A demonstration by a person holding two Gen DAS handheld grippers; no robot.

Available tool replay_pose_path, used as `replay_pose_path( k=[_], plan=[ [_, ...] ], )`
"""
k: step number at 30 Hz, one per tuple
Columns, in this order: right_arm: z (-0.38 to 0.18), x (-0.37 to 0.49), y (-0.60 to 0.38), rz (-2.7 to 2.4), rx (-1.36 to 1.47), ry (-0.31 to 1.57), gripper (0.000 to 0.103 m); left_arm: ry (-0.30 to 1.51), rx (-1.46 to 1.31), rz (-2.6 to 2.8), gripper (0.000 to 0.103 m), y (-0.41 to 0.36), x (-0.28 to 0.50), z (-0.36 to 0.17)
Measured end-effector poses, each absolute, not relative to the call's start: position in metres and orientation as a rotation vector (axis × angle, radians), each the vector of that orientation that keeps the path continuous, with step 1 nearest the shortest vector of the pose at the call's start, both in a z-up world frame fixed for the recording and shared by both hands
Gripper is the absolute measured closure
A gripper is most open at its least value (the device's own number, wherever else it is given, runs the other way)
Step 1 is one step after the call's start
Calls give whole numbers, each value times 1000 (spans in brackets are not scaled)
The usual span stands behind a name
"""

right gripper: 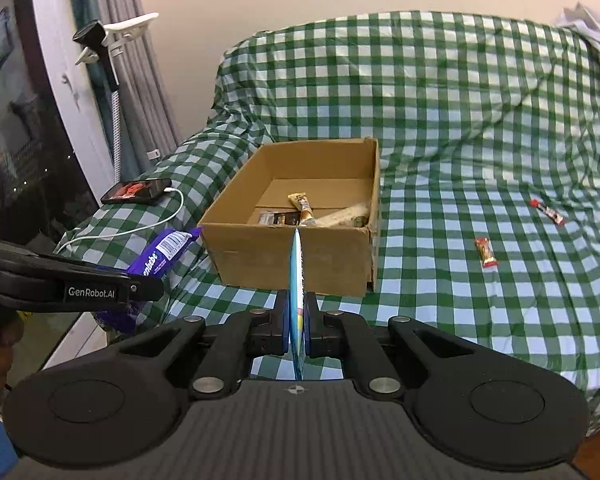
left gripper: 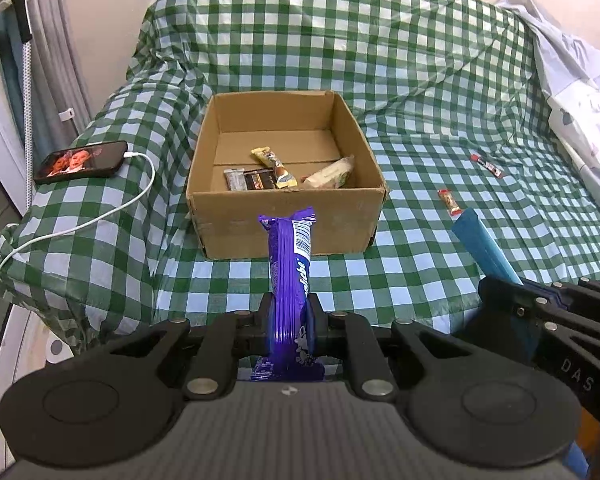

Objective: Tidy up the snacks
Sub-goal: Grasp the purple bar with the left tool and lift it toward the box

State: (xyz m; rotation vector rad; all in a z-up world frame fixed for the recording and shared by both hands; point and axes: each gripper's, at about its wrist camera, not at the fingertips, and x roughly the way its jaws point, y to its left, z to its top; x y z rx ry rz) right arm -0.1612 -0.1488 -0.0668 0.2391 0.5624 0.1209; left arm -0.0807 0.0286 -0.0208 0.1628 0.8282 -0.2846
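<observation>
My left gripper (left gripper: 290, 308) is shut on a purple snack pack (left gripper: 290, 264), held upright in front of the open cardboard box (left gripper: 284, 224). My right gripper (right gripper: 298, 312) is shut on a thin blue snack pack (right gripper: 297, 276), seen edge-on, in front of the box (right gripper: 296, 260). The box holds several snack bars (left gripper: 276, 174). Two small red-ended bars lie on the checked cloth right of the box: one nearer (left gripper: 449, 202) (right gripper: 485, 253), one farther (left gripper: 487, 165) (right gripper: 548, 212). Each gripper shows in the other's view: the right one with its blue pack (left gripper: 484, 252), the left one with its purple pack (right gripper: 160, 258).
A phone (left gripper: 82, 162) (right gripper: 138, 191) with a white charging cable (left gripper: 100, 220) lies on the covered armrest left of the box. White crumpled bedding (left gripper: 580, 92) sits at the far right. Curtains and a clip stand (right gripper: 112, 36) are at the left.
</observation>
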Motion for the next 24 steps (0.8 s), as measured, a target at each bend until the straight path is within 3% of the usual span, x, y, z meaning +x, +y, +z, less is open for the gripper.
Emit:
replay_pose_path(
  k=[24],
  plan=[
    [-69, -159, -146, 124, 224, 585, 96, 843, 158, -288, 87, 29, -79, -25]
  ],
)
